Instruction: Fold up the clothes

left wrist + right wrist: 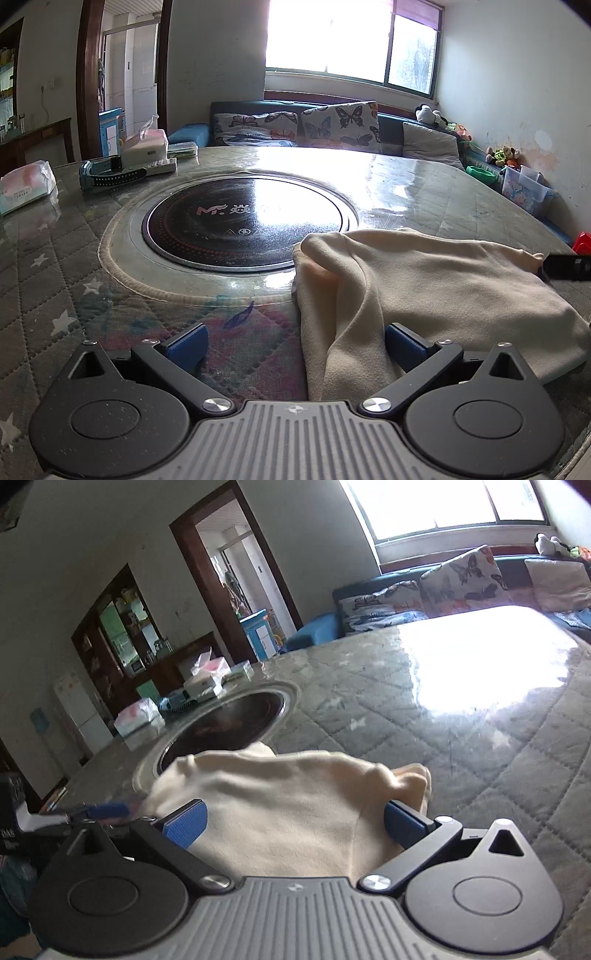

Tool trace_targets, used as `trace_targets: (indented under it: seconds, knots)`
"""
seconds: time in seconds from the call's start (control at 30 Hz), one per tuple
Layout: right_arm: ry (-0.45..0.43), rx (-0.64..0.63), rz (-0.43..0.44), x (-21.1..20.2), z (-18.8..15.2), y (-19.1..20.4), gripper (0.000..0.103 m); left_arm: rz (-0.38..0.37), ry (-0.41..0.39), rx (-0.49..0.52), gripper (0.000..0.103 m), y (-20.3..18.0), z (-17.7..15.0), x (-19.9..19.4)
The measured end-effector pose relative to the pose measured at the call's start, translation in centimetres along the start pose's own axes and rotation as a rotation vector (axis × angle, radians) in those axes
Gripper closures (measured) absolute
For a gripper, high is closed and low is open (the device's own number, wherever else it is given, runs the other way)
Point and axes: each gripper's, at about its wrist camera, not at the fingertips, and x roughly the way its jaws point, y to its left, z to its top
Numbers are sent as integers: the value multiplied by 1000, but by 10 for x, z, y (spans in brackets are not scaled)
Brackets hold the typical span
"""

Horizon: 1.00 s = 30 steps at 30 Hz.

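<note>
A cream cloth garment lies bunched on the near right part of the glass-topped table, with one corner over the round black hob. My left gripper is open. A hanging fold of the garment passes between its blue pads, close to the right pad. My right gripper is open too, and the cream garment fills the gap between its pads. The right gripper's black body shows at the garment's far right edge. The left gripper's blue finger shows at the garment's left side.
Tissue packs, a blue watch and a white box sit at the table's far left. A sofa with butterfly cushions stands beyond the table under a bright window. Toy bins line the right wall.
</note>
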Motion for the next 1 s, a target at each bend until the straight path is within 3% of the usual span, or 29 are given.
trace_targets:
  seconds: [0.1, 0.33, 0.57, 0.7, 0.87, 1.0]
  knots:
    - [-7, -42, -5, 2, 8, 6, 0, -2, 0, -1, 0, 0, 0, 0]
    - [69, -26, -46, 29, 13, 1, 0, -5, -2, -4, 0, 1, 0, 0]
    - [43, -58, -22, 12, 14, 20, 0, -8, -3, -7, 0, 2, 0, 0]
    - [79, -104, -26, 13, -1, 30, 0, -9, -4, -8, 0, 2, -1, 0]
    - [100, -179, -83, 18, -12, 40, 0, -4, 4, -1, 0, 0, 1, 0]
    - [80, -195, -78, 13, -9, 45, 0, -22, 2, -16, 0, -1, 8, -4]
